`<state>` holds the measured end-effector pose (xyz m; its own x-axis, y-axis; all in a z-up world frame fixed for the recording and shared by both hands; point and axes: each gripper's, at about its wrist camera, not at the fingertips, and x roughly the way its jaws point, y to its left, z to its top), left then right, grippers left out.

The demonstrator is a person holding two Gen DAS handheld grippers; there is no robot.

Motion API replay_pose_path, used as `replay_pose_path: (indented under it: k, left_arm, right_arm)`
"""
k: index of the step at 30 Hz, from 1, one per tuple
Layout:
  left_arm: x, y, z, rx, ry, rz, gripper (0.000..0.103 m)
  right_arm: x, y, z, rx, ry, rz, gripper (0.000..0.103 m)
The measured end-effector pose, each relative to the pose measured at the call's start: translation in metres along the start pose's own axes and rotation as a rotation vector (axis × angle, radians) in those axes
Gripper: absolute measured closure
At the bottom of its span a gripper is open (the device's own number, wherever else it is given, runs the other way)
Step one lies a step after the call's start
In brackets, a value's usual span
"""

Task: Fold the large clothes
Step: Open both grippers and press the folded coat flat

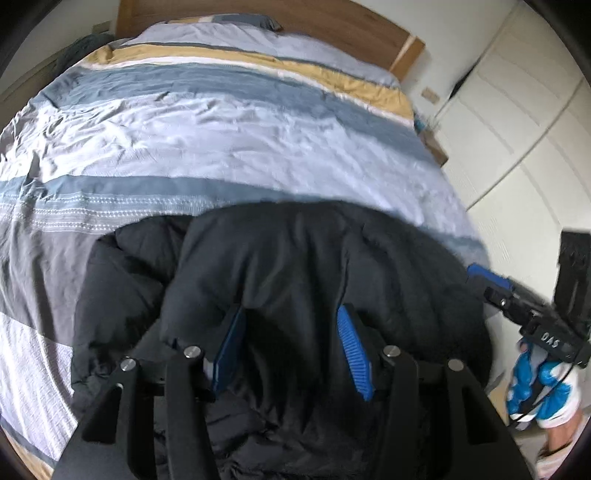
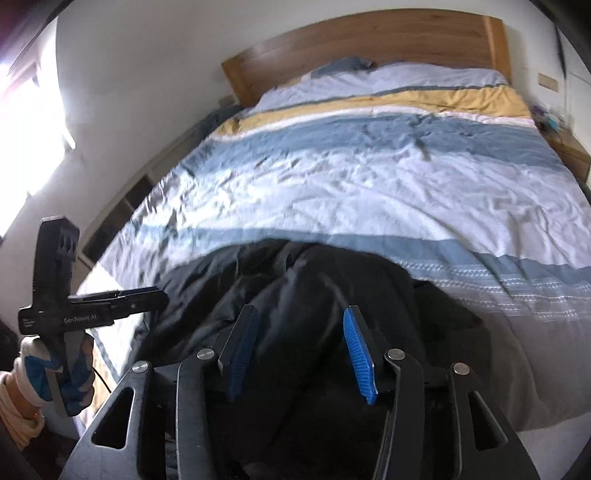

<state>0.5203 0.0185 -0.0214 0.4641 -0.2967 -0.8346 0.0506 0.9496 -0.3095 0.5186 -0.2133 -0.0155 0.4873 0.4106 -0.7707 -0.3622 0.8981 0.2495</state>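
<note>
A black padded jacket (image 1: 295, 258) lies bunched at the near edge of the bed, and the right wrist view shows it too (image 2: 314, 280). My left gripper (image 1: 290, 310) hovers just over it, jaws apart, with a fold of jacket draped against the left blue pad (image 1: 231, 347). My right gripper (image 2: 300, 312) also stands open above the jacket, nothing pinched between its blue pads (image 2: 356, 354). Each gripper shows in the other's view: the right one (image 1: 487, 277) at the jacket's right edge, the left one (image 2: 159, 293) at its left edge. Both are held by gloved hands (image 1: 535, 384).
The bed's striped blue, white and yellow duvet (image 1: 221, 129) stretches away to a wooden headboard (image 1: 332, 33). White wardrobe doors (image 1: 517, 129) stand to the right, with a bedside table (image 1: 432, 144) beside the bed. A bright window (image 2: 29, 122) and low shelving (image 2: 129, 206) lie on the left.
</note>
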Motion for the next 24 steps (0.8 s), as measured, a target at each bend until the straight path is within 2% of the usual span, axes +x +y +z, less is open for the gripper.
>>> replay_pose_path:
  k: [4,10,14,18,24]
  left_arm:
    - [0.029,0.012,-0.022,0.011,0.039,0.043,0.053]
    - [0.053,0.026,-0.056,0.038,0.031,0.054,0.053]
    - [0.061,0.025,-0.067,0.071,0.041,0.087,0.053]
    - [0.041,0.015,-0.065,0.092,0.041,0.103,0.053]
    - [-0.01,-0.007,-0.066,0.095,-0.043,0.032,0.053]
  right_arm:
    - [0.02,-0.01,-0.027,-0.02,0.054,-0.034,0.055]
    - [0.043,-0.03,-0.071,-0.053,0.09,-0.068,0.054]
    - [0.045,-0.032,-0.08,-0.064,0.101,-0.081,0.054]
    - [0.029,-0.023,-0.072,-0.091,0.127,-0.095,0.054]
    - [-0.014,-0.001,-0.058,-0.123,0.071,-0.066,0.054]
